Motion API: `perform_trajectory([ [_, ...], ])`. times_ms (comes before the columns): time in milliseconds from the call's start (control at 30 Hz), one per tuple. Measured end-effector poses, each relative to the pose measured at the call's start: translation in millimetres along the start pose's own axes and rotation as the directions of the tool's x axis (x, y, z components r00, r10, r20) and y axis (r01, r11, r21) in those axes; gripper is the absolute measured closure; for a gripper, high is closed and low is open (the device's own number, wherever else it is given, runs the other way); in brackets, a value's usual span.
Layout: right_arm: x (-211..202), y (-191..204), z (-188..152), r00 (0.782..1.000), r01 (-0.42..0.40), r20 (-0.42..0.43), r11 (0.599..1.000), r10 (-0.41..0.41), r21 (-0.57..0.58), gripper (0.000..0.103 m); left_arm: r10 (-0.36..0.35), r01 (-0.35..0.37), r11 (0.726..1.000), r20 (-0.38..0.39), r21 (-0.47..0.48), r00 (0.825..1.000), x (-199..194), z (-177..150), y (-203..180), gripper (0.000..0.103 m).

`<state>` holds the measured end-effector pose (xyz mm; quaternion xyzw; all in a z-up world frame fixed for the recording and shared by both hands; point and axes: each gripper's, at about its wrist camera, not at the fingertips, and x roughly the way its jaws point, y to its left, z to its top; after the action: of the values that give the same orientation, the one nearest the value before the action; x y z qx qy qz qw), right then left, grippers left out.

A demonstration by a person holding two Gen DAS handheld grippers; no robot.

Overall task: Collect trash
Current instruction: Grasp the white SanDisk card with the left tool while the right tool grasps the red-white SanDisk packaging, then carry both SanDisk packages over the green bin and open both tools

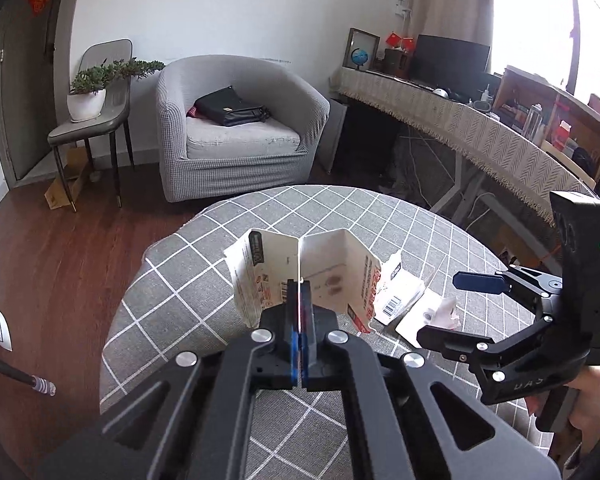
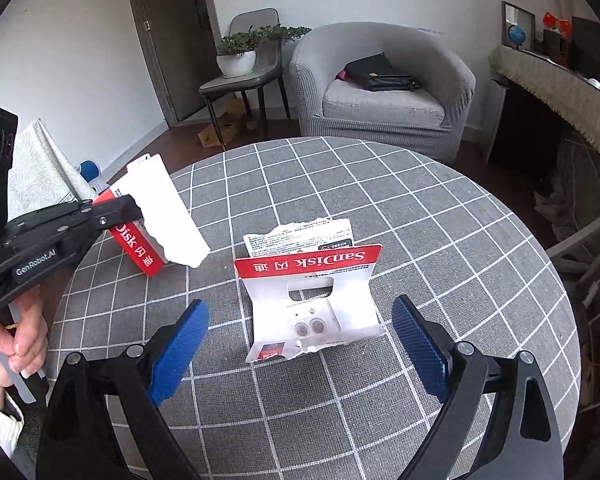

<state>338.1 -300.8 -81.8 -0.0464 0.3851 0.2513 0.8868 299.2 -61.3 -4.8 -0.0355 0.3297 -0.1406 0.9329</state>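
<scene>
Left gripper (image 1: 300, 300): jaws fully closed on a torn card wrapper (image 1: 332, 268), held up over the table (image 1: 204, 232).
Right gripper (image 2: 300, 332): jaws wide apart, empty.
Second wrapper (image 2: 312, 292): lies on the table, dead ahead between the right jaws, not touching them.
Long axis: roughly fore-and-aft, along the jaws' pointing line.
Nearer hand: right; likely its pick.

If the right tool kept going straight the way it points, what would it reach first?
Probably the torn SanDisk card on the table, centred between the open right tool's fingers; depth is uncertain.
</scene>
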Motion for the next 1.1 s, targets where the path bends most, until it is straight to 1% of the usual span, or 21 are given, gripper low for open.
perform_trajectory([
  [233,13,2,7,1.000,0.018,-0.009,1.000,-0.018,-0.001,0.009,0.001,-0.001,1.000,0.003,-0.005,1.000,-10,-1,15,0.102],
  [433,26,3,8,0.997,0.069,-0.036,0.997,-0.070,-0.026,0.009,-0.006,0.007,0.999,0.009,-0.032,1.000,-19,-2,29,0.101],
  [600,29,-1,11,0.997,0.063,-0.037,0.998,-0.063,-0.005,0.009,-0.010,0.011,0.999,0.010,-0.038,1.000,-25,-4,34,0.101],
  [633,30,-1,12,0.998,0.057,-0.040,0.998,-0.057,-0.002,0.010,-0.008,0.008,0.999,0.011,-0.038,1.000,-26,-4,33,0.101],
  [667,31,0,12,0.998,0.057,-0.041,0.998,-0.057,-0.003,0.024,-0.005,0.005,0.999,0.011,-0.037,1.000,-27,-5,34,0.101],
  [700,32,2,13,0.997,0.060,-0.044,0.998,-0.060,-0.005,0.028,-0.002,0.002,0.999,0.010,-0.038,1.000,-29,-5,34,0.101],
  [900,26,14,16,0.998,0.057,-0.030,0.998,-0.056,0.006,0.028,0.015,-0.014,0.999,0.017,-0.051,1.000,-40,-8,41,0.101],
  [1000,19,17,14,0.999,0.031,-0.013,0.998,-0.030,0.049,0.028,0.020,-0.018,0.998,0.020,-0.054,1.000,-46,-10,44,0.101],
  [1100,14,28,14,1.000,0.024,-0.002,0.999,-0.024,0.040,0.028,0.028,-0.026,0.998,0.021,-0.051,0.999,-54,-13,47,0.101],
])
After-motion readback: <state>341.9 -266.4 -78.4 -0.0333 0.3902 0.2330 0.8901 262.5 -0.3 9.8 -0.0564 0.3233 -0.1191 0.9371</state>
